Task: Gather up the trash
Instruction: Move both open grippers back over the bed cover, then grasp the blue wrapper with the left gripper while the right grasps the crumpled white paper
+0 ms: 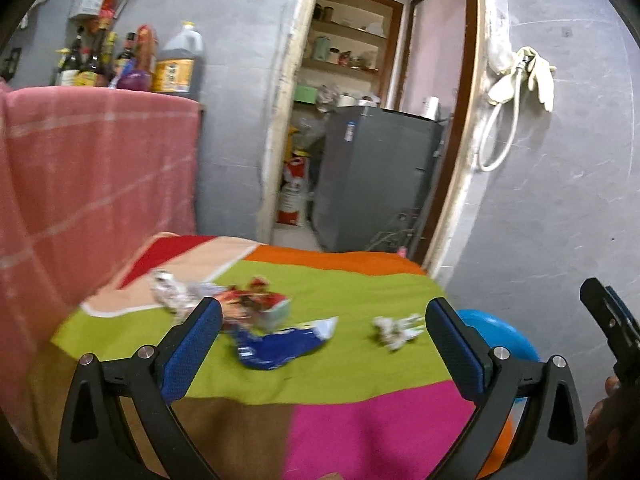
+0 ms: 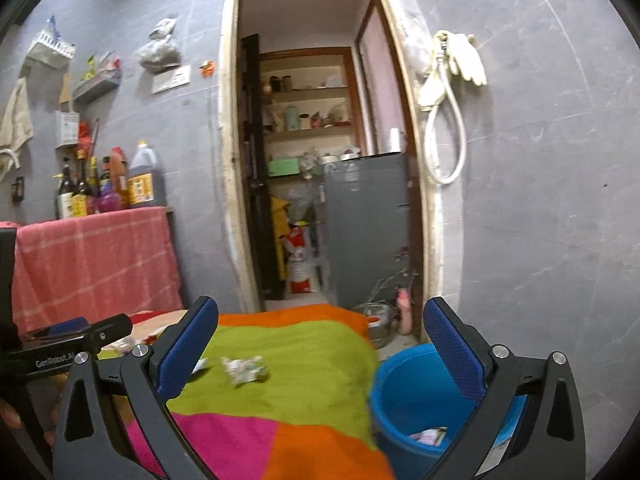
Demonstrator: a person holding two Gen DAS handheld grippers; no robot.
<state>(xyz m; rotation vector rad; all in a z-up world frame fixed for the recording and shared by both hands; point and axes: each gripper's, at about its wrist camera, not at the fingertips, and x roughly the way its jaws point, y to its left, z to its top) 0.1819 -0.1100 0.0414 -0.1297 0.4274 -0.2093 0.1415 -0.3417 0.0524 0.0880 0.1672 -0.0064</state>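
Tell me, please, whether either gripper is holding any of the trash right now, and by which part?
Nothing is held: the left gripper and right gripper are both open and empty.

Bench [image 1: 344,280] surface: near half bare, open to approach from the front. Obstructions mid-bench: blue wrapper [image 1: 280,344], red wrapper [image 1: 256,304], crumpled foil [image 1: 170,290] to the left, crumpled paper [image 2: 245,369] to the right, with bare cloth between wrapper and paper. Pink draped cloth [image 1: 92,176] blocks the left side. Blue bucket [image 2: 404,396] stands just beside the right edge, mouth unobstructed
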